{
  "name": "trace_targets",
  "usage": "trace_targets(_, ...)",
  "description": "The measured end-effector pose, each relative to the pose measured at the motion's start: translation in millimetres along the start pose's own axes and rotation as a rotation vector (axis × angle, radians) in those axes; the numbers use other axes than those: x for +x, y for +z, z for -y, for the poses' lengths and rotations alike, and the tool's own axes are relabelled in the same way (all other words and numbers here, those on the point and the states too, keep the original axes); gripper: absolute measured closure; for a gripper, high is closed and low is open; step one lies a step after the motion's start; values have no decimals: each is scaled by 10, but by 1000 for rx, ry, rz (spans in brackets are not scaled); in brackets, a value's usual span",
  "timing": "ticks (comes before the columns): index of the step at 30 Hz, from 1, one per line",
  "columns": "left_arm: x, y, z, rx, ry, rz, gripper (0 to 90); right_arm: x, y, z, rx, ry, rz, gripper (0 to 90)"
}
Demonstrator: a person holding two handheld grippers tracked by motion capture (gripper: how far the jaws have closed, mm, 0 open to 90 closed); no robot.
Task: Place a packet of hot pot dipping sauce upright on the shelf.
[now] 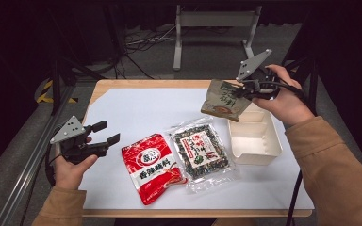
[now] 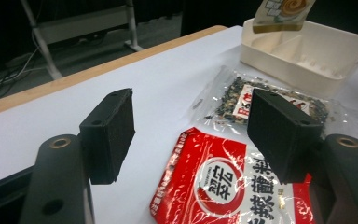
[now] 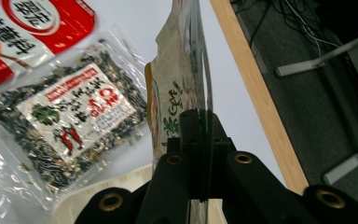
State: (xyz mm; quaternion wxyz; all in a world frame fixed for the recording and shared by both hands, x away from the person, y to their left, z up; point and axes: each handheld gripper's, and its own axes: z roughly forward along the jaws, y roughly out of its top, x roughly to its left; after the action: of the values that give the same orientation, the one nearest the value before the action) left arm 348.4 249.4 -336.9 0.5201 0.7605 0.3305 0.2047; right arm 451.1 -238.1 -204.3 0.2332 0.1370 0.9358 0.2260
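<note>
Holding a brown-green seasoning packet (image 1: 222, 100) up in the air, your right gripper (image 1: 241, 89) has its jaws pinched together on the packet's edge. In the right gripper view the black jaws meet on the thin seam of the packet (image 3: 179, 79), which hangs edge-on. In the high view the packet hangs tilted over the far left corner of the white compartment tray (image 1: 254, 155) at the right of the table, not touching it. In the left gripper view the packet's lower end (image 2: 282, 14) shows above the tray (image 2: 354, 51).

Your left gripper (image 1: 107, 132) sits at the near left of the white table sheet (image 1: 136, 108), jaws apart, nothing between them. In its own view the two black pads (image 2: 109, 133) stand wide, with the sheet and packets beyond.

Red seasoning packet (image 1: 152, 167) lies flat on the sheet, near centre, just right of your left gripper, apart from it. Clear packet of dried spice mix with a red-white label (image 1: 200, 153) lies just right of the red one, edges touching or overlapping slightly, and just left of the tray. Both show in the left gripper view, red one (image 2: 223, 182) nearest, clear one (image 2: 279, 100) farther. Both also show in the right gripper view: red (image 3: 32, 28), clear (image 3: 70, 121).
</note>
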Motion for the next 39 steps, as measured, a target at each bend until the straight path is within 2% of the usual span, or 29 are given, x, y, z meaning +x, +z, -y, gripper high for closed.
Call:
trace_targets(4,40,-26,30,-7,-12,-31,313,-96,-21,75,19,5,25,895)
trace_targets(7,85,-54,56,-23,-47,-39,317,-191,-25,146,31,5,56,895)
trace_targets(13,89,-75,61,-15,-30,-53,320,-306,-21,235,53,-5,94,895)
trace_targets(21,102,-74,76,-10,-44,-48,320,-495,-8,410,69,-20,137,896)
trace_targets(27,77,-58,71,-6,-34,-42,320,-548,4,493,75,-6,136,895)
trace_targets(30,71,-65,75,-8,-38,-41,320,-562,31,526,83,-15,135,896)
trace_targets(34,64,-98,112,-1,-43,-51,320,-584,83,556,93,-52,126,895)
trace_targets(39,66,-170,148,-1,-55,-65,320,-612,141,584,100,-65,116,895)
